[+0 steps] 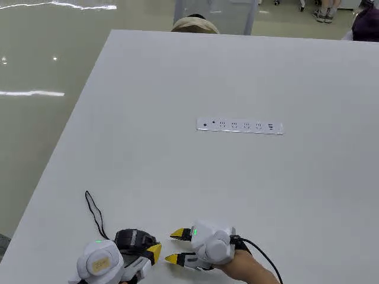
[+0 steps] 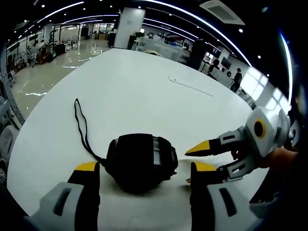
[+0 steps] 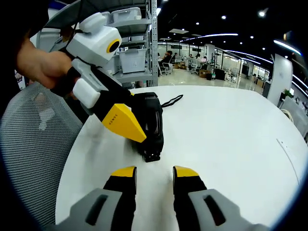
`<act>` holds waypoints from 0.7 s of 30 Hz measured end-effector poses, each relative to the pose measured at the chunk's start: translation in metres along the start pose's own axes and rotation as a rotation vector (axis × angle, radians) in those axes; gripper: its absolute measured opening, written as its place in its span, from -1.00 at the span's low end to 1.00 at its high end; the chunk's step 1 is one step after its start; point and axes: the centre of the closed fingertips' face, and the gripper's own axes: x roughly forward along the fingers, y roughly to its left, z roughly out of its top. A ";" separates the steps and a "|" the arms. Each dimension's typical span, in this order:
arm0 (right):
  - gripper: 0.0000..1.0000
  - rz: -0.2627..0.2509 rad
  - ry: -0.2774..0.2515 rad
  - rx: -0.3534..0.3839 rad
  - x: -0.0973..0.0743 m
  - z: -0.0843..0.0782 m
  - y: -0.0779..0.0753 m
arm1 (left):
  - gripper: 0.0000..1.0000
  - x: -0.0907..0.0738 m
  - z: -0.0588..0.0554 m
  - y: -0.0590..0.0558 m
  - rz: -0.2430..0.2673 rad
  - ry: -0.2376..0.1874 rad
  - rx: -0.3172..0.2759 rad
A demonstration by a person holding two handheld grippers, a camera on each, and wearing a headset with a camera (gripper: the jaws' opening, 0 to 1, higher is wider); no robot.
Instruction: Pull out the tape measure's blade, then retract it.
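Grippers, two in all, sat at the near edge of the white table [image 1: 177,77]. The left gripper [image 2: 145,168] had its two yellow-tipped jaws apart, one on each side of the single black tape measure [image 3: 153,126], which lay on the tabletop between them. A strip of table showed between the case and one jaw; whether the other jaw touched the case could not be told. Just beside it, the right gripper [image 1: 174,246] – held in a hand [image 1: 249,269] – pointed its own two yellow tips at the tape measure, jaws apart with only bare table between them and short of the case. One thin black cord [image 1: 93,213] looped away from the case across the table. Farther off, well apart from everything else, one white power strip [image 1: 240,126] lay flat near mid-table.
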 end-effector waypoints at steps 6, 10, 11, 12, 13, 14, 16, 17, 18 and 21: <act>-0.36 -0.048 -0.006 0.046 -0.017 -0.006 0.000 | 0.54 -0.005 0.005 -0.005 -0.055 -0.012 0.083; -0.33 -0.075 -0.008 0.064 -0.029 -0.009 0.000 | 0.53 -0.007 0.006 -0.005 -0.076 -0.004 0.148; -0.31 -0.085 -0.011 0.077 -0.032 -0.009 -0.001 | 0.53 -0.006 0.005 -0.004 -0.083 0.001 0.165; -0.28 -0.092 -0.015 0.100 -0.035 -0.010 -0.002 | 0.54 -0.006 0.005 -0.004 -0.086 0.002 0.171; -0.27 -0.100 -0.017 0.102 -0.039 -0.011 -0.002 | 0.54 -0.007 0.005 -0.004 -0.099 0.008 0.191; -0.27 -0.107 -0.015 0.102 -0.042 -0.012 -0.002 | 0.56 -0.007 0.005 -0.004 -0.104 0.009 0.198; -0.26 -0.122 -0.012 0.106 -0.048 -0.014 -0.001 | 0.58 -0.007 0.004 -0.003 -0.121 0.015 0.212; -0.25 -0.127 -0.012 0.112 -0.051 -0.015 -0.001 | 0.58 -0.007 0.004 -0.003 -0.130 0.017 0.219; -0.23 -0.132 -0.011 0.118 -0.054 -0.016 -0.001 | 0.58 -0.007 0.004 -0.002 -0.132 0.017 0.223; -0.21 -0.157 -0.017 0.131 -0.066 -0.018 0.000 | 0.56 -0.008 0.002 -0.005 -0.191 0.027 0.268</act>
